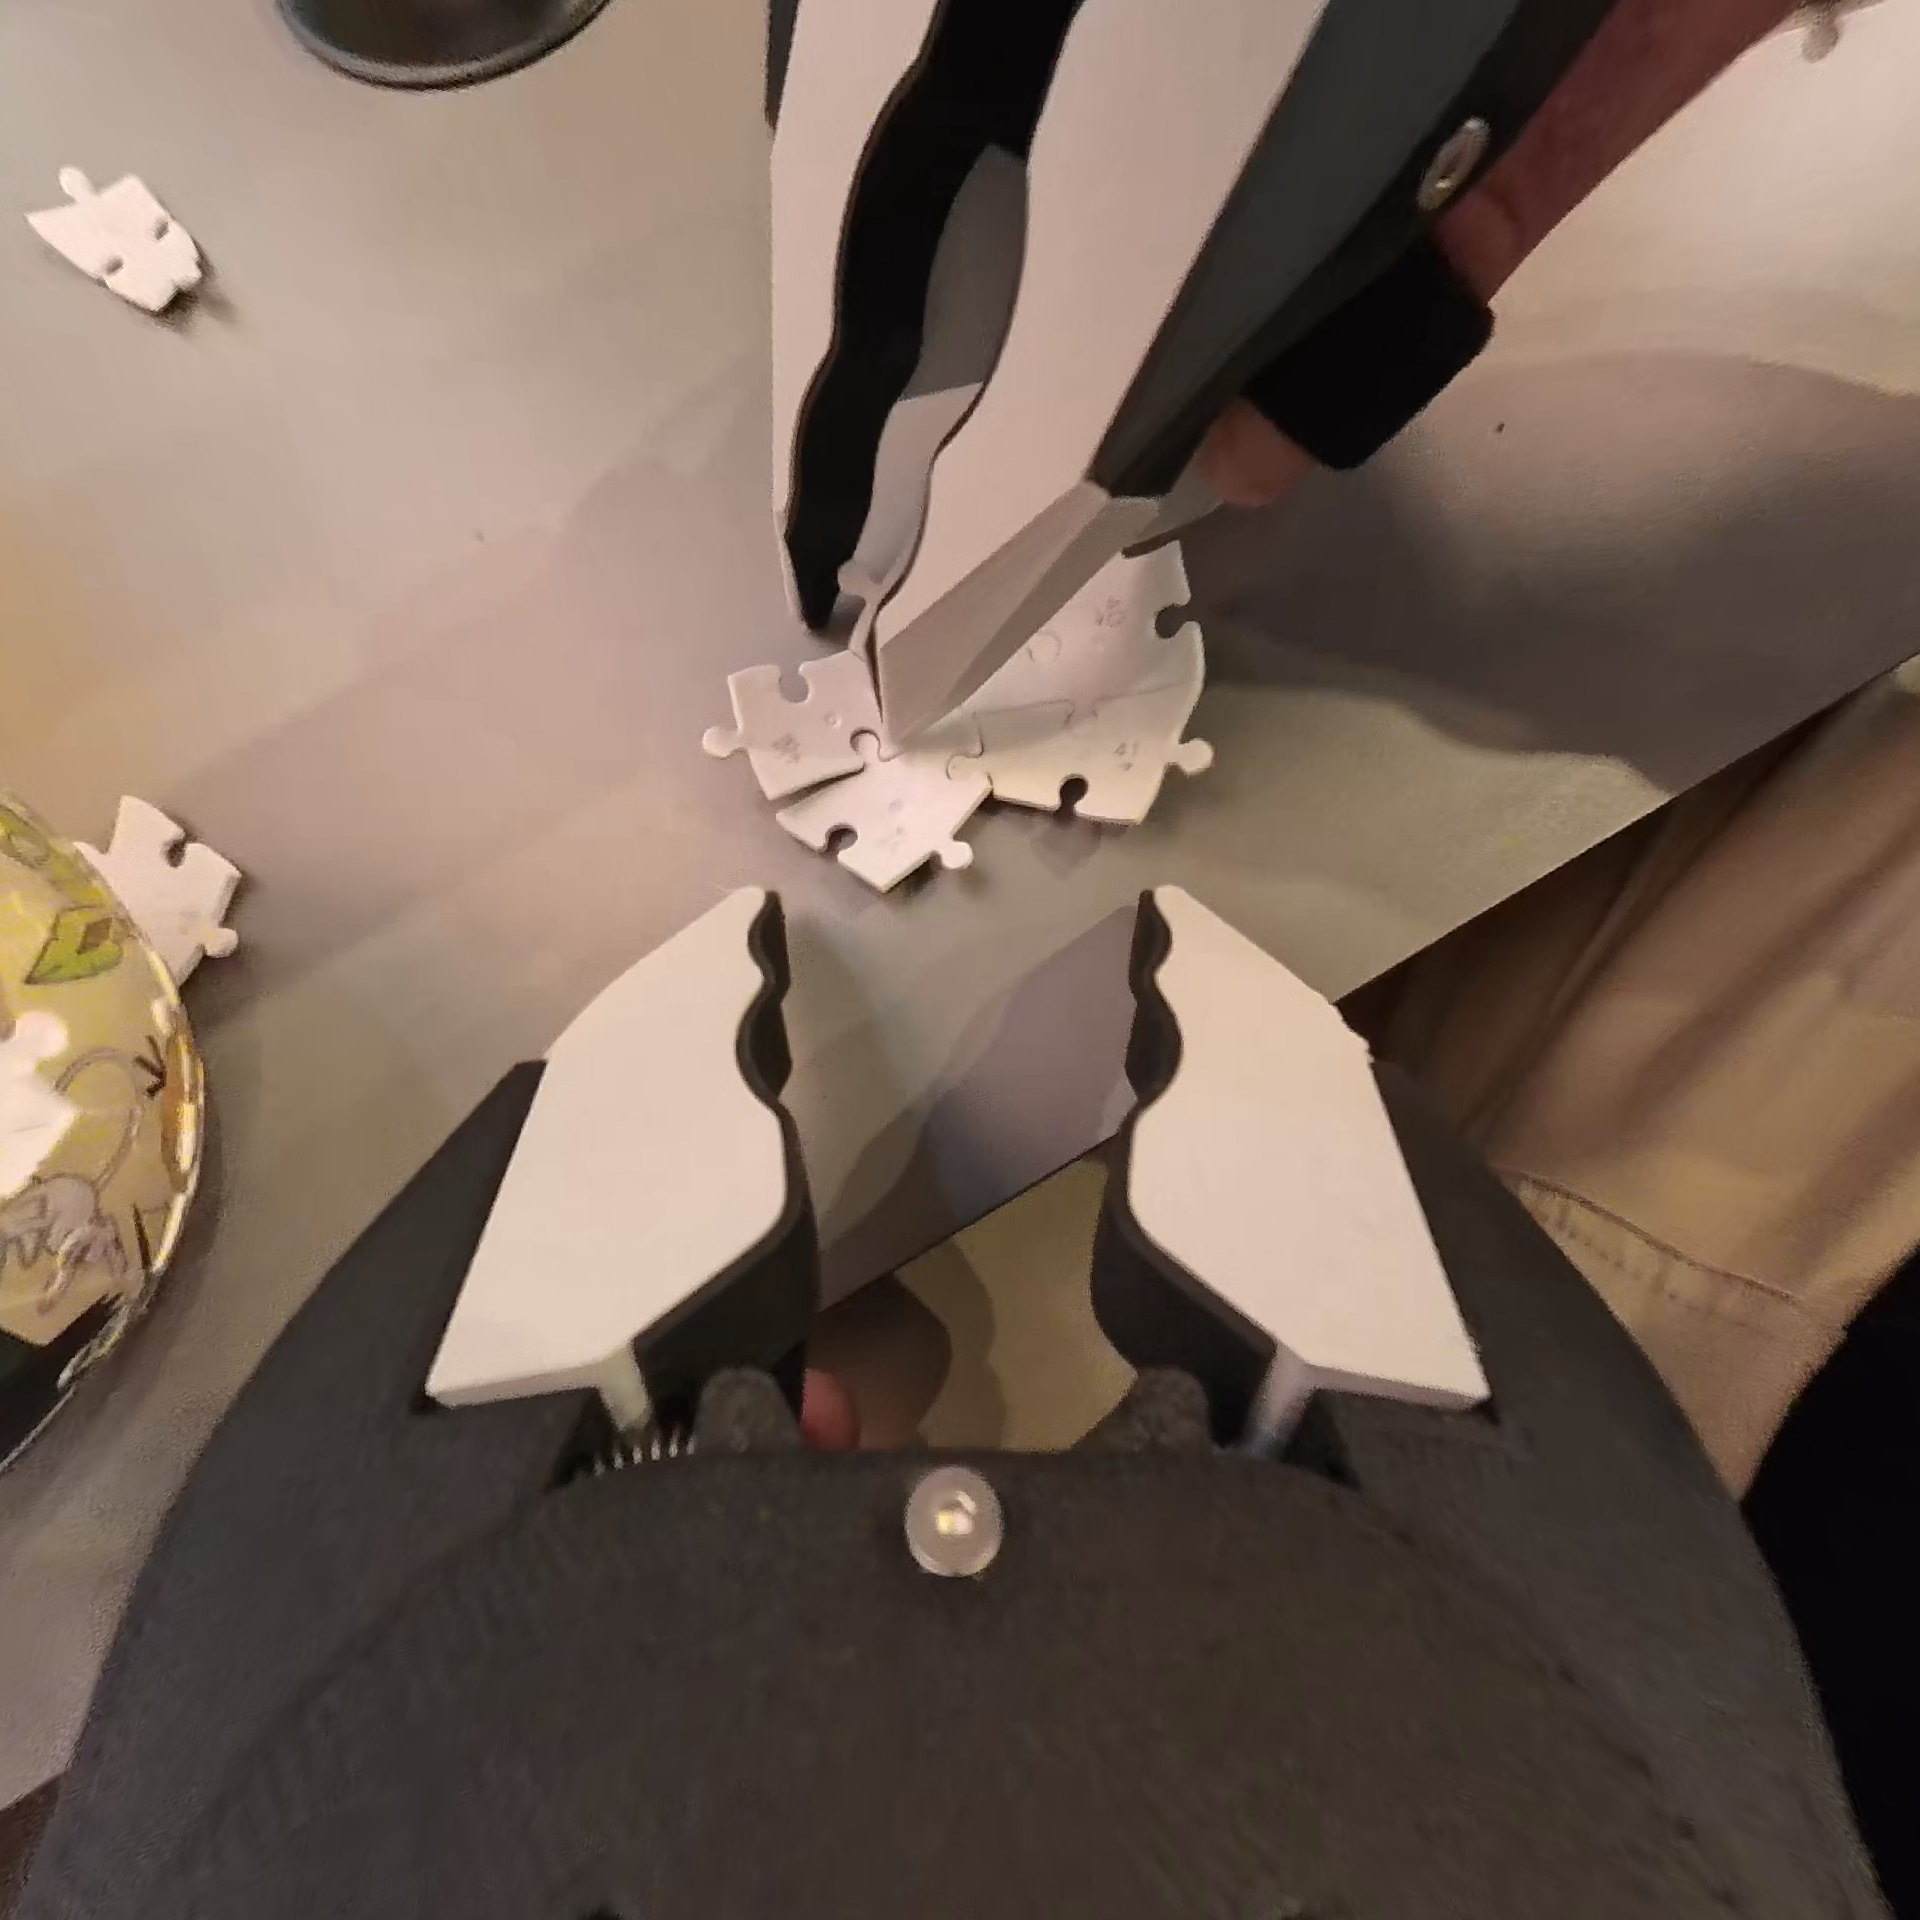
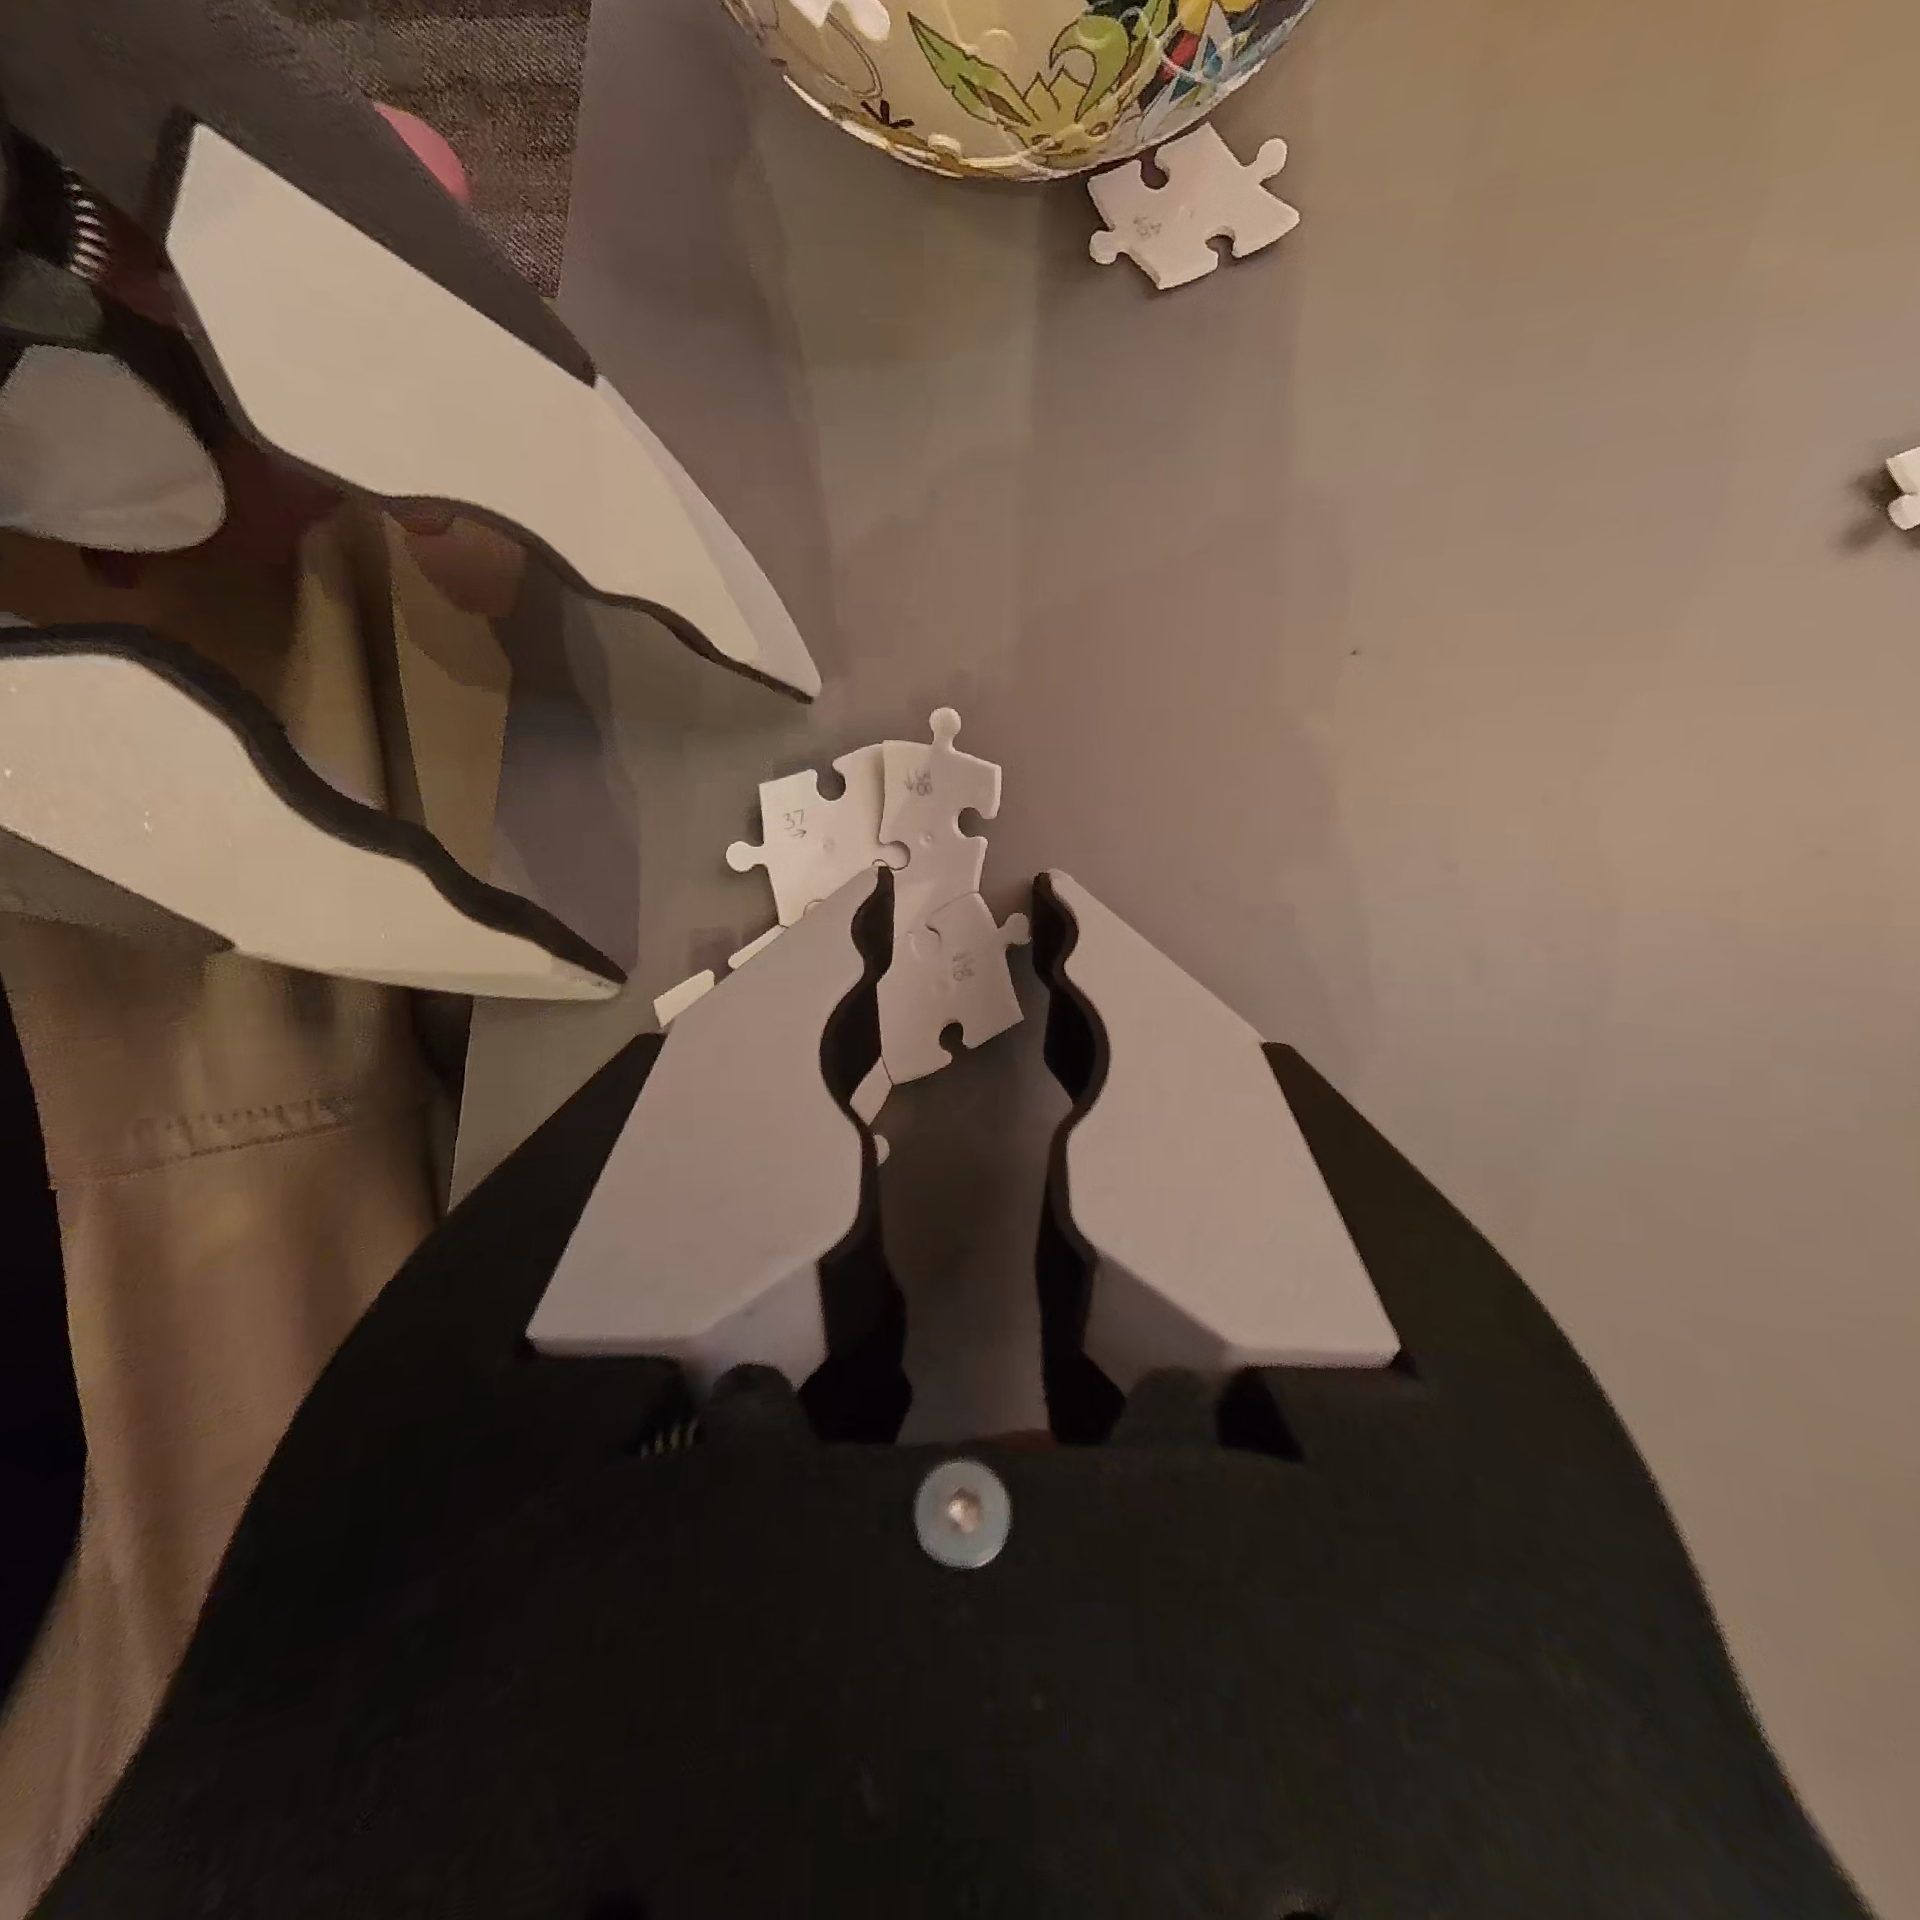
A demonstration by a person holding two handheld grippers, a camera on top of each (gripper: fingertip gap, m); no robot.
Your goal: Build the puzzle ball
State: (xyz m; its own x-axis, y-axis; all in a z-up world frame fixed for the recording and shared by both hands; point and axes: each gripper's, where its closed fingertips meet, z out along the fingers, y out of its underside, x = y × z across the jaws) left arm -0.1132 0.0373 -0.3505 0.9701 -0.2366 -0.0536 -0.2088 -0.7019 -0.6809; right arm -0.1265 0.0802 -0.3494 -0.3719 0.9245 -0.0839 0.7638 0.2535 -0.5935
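A fan of several joined white puzzle pieces (image 1: 966, 748) lies face down on the grey table (image 1: 468, 499); it also shows in the right wrist view (image 2: 821, 831). My right gripper (image 2: 964, 881) reaches down onto it, jaws partly open, with one piece (image 2: 956, 987) between the fingers; I see a small gap to the right finger. In the left wrist view the right gripper (image 1: 857, 675) comes in from above. My left gripper (image 1: 956, 909) is open and empty, hovering just short of the fan; it also shows in the right wrist view (image 2: 712, 831). The partly built printed ball (image 2: 1029, 94) stands farther off.
Loose white pieces lie by the ball (image 2: 1195, 213), at the right edge (image 2: 1907, 499) and at the far left (image 1: 114, 244). The ball (image 1: 83, 1143) sits at my left. The table edge (image 1: 1455, 935) runs diagonally close by, with a person's beige trousers (image 1: 1662, 1091) beyond. A dark round object (image 1: 436, 42) is at the top. The grippers' ends are close to 5 cm from one another. My right gripper's tips are some 15 cm from the dark round object (image 1: 436, 42).
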